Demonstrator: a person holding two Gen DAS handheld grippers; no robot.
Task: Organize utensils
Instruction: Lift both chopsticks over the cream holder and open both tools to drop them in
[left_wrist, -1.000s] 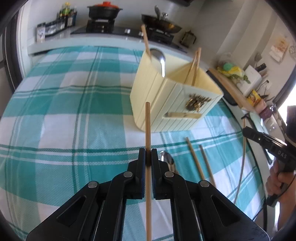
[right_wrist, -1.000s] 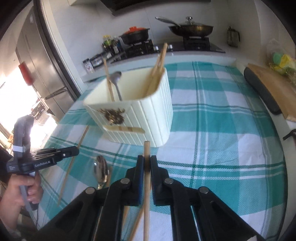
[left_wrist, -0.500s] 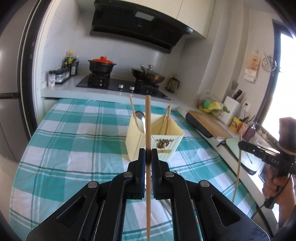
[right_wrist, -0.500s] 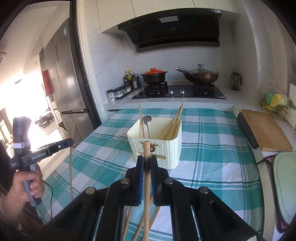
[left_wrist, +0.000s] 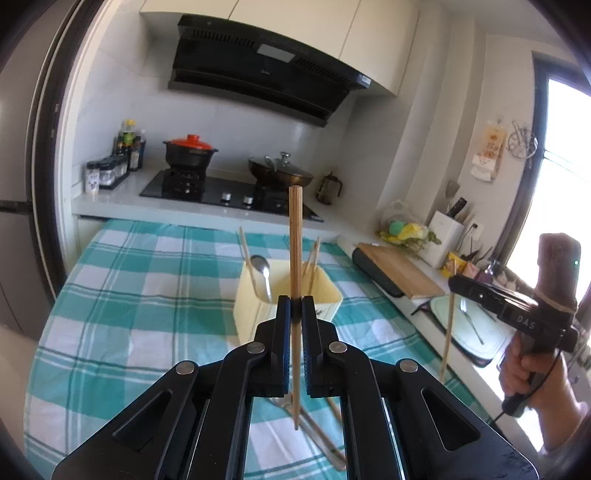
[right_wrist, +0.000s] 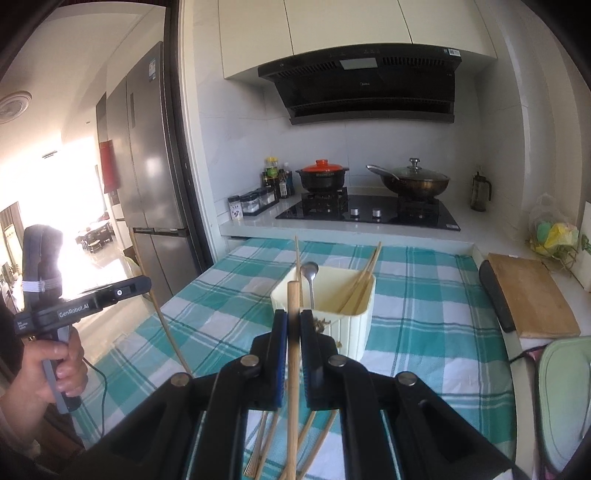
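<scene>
A cream utensil holder (left_wrist: 251, 295) (right_wrist: 354, 325) stands on the checked tablecloth, with a metal spoon (left_wrist: 263, 271) (right_wrist: 309, 273) and several chopsticks (right_wrist: 360, 280) in it. My left gripper (left_wrist: 295, 301) is shut on an upright wooden chopstick (left_wrist: 294, 236), raised above the table in front of the holder. My right gripper (right_wrist: 293, 315) is shut on another upright chopstick (right_wrist: 294, 369), also raised. Each gripper shows in the other's view, the right one (left_wrist: 452, 284) at the table's right side and the left one (right_wrist: 147, 286) at its left side. Loose chopsticks (right_wrist: 314, 439) and a spoon (left_wrist: 284, 400) lie on the cloth below.
The teal checked table (left_wrist: 147, 295) runs back to a counter with a hob, a red-lidded pot (left_wrist: 190, 151) and a wok (left_wrist: 280, 175). A wooden cutting board (right_wrist: 532, 295) and a knife block (left_wrist: 445, 238) sit on the right. A fridge (right_wrist: 147, 166) stands at left.
Both grippers have risen high and back from the table, each keeping its chopstick. The holder now looks smaller and farther away.
</scene>
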